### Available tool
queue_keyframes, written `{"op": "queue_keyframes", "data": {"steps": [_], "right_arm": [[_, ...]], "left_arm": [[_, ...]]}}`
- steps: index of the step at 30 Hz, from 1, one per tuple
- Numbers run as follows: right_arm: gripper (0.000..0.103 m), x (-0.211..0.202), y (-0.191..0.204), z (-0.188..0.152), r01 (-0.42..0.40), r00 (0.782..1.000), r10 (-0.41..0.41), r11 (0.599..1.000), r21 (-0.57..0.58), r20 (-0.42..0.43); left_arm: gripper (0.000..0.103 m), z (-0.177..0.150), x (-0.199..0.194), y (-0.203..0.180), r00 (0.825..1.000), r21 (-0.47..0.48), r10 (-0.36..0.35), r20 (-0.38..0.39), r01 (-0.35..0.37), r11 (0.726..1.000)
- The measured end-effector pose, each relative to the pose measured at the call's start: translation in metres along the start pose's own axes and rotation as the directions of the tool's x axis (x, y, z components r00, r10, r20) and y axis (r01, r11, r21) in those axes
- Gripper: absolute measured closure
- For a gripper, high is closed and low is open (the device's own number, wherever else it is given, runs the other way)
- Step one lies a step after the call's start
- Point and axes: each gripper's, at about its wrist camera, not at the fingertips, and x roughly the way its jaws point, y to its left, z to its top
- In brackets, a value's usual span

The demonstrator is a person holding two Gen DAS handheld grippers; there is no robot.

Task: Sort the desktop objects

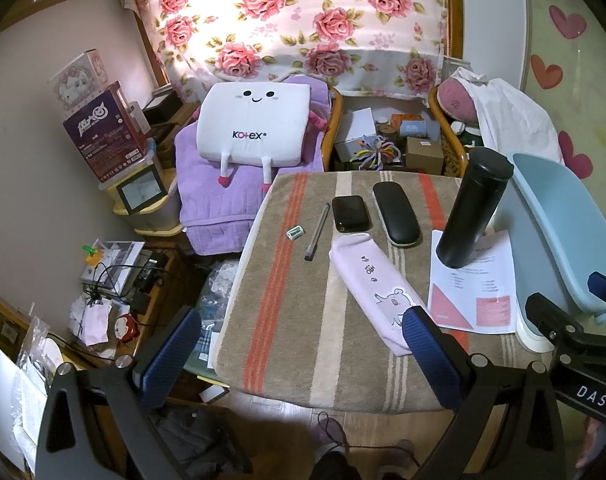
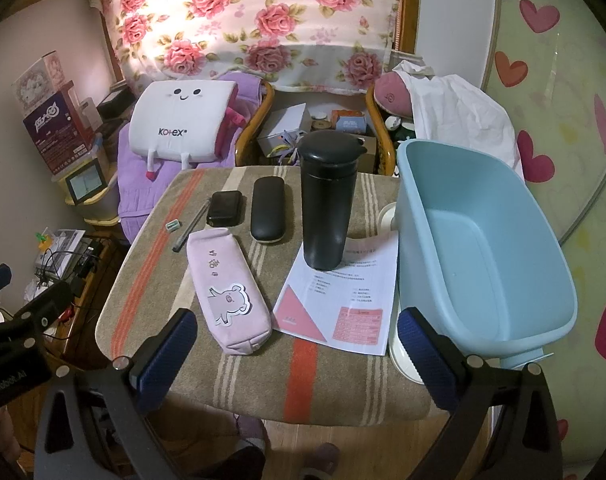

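Note:
On the striped table cloth (image 2: 175,304) lie a pink pig pencil case (image 2: 227,292) (image 1: 373,284), a black glasses case (image 2: 267,210) (image 1: 395,213), a small black box (image 2: 224,208) (image 1: 350,213), a pen (image 2: 193,224) (image 1: 317,232) and a green sharpener (image 2: 172,225) (image 1: 294,233). A black flask (image 2: 329,204) (image 1: 473,208) stands on a printed sheet (image 2: 343,304) (image 1: 473,288). A light blue tub (image 2: 483,248) (image 1: 563,232) stands at the right. My left gripper (image 1: 299,340) and right gripper (image 2: 295,344) are open and empty, above the table's near edge.
A white Kotex cushion (image 1: 255,124) lies on a purple towel (image 1: 211,208) behind the table. Boxes and a small frame (image 1: 141,192) stand at the left. Cables and clutter (image 1: 111,280) cover the low shelf left of the table. A heart-patterned panel (image 2: 563,120) stands right.

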Motion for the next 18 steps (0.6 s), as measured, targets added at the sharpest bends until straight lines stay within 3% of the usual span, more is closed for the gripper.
{"op": "queue_keyframes", "data": {"steps": [18], "right_arm": [[0.000,-0.0019,-0.0008,-0.0011,0.005,1.000,-0.005,1.000,0.012,-0.001]], "left_arm": [[0.001,0.0000,-0.0004,-0.0003,1.000,0.002,0.003,0.000,-0.003,1.000]]}}
